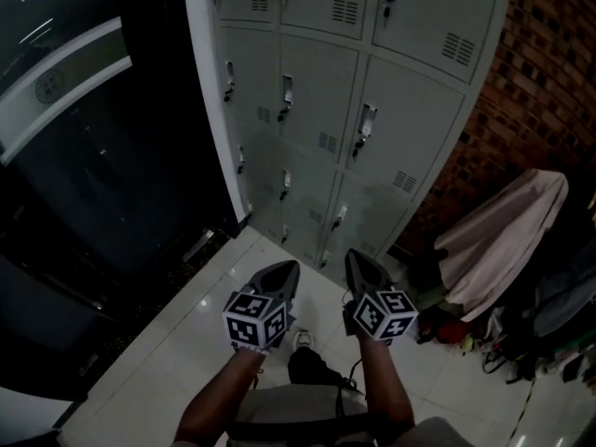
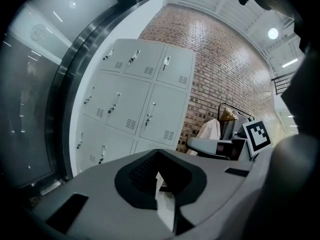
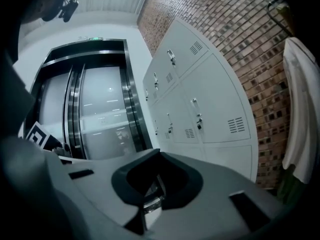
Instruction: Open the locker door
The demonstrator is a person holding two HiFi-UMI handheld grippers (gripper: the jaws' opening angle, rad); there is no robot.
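Left gripper & right gripper fingers closed, empty; lockers well off. Spread them b4 a latch or you'll glance off.

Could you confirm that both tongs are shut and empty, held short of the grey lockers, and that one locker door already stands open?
Not quite: no door stands open. The head view shows every visible door of the grey lockers flush and shut. The rest holds: left tongs and right tongs are shut, empty, short of them.
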